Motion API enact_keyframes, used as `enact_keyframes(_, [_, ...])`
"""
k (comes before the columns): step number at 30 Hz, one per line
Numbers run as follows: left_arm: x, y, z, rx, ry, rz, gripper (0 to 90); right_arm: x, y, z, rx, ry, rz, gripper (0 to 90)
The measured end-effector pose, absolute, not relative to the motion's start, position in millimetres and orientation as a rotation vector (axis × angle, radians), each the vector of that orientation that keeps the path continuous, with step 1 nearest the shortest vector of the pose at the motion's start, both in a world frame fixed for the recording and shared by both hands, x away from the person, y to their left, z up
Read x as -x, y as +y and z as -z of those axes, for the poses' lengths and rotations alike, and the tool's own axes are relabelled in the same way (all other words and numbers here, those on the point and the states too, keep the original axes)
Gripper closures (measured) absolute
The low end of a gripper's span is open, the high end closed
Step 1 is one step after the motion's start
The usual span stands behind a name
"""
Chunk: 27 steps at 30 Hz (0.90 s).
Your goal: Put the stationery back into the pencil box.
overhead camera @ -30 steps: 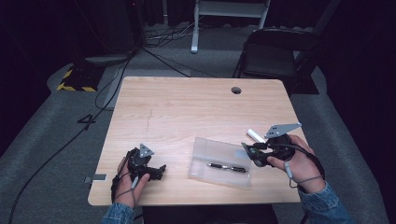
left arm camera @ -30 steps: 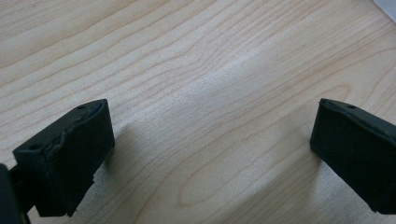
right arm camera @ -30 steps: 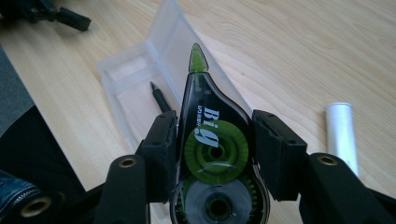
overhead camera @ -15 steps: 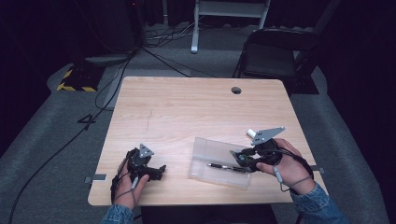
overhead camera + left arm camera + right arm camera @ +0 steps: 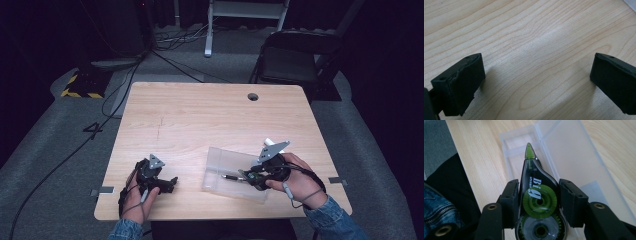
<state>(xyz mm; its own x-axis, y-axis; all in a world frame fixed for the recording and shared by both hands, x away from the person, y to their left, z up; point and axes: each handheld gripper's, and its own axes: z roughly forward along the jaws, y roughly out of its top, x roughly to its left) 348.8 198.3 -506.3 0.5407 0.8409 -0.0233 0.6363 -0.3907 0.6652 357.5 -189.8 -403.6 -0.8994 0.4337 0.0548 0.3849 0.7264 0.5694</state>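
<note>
Your right gripper [image 5: 537, 195] holds one correction-tape roller [image 5: 537, 192], its jaws set at a middling width and pressed against the roller's two flat sides. The roller has a dark translucent body, one green wheel, one clear wheel beneath it, and a green tip pointing away from you. The tip lies over the near compartment of the box [image 5: 574, 155]. In the right gripper view the lower part of the roller is cut off by the frame edge and partly hidden by the jaw arms.

There is one clear plastic box [image 5: 220, 167], lying open and flat on the table [image 5: 200, 115]. One pen [image 5: 231, 176] lies inside it; in the high view it appears as a thin dark line and its detail is hard to make out. In that view your right gripper [image 5: 248, 176] hovers over the right end of the box, and whether the roller touches the box floor cannot be told.

Your left gripper [image 5: 537, 82] rests near the front left of the table, well apart from the box. Its jaws stand wide, with bare wood between them. In the high view the left gripper [image 5: 172, 182] is small and dark, and your hand [image 5: 135, 192] covers its rear.

One chair [image 5: 295, 60] stands beyond the table, mostly lost in shadow.
</note>
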Motion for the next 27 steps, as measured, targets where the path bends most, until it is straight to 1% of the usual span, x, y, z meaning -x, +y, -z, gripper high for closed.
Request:
enact_keyframes(10, [-349.3, 198.6, 506.1, -2.158, 1.182, -0.427, 0.1, -359.6, -181.1, 422.0, -0.589, 2.905, -0.833, 52.7])
enact_keyframes(27, [-349.3, 198.6, 506.0, -2.158, 1.183, -0.425, 0.2, -366.6, -179.8, 444.5, -0.584, 2.962, -0.717, 52.7])
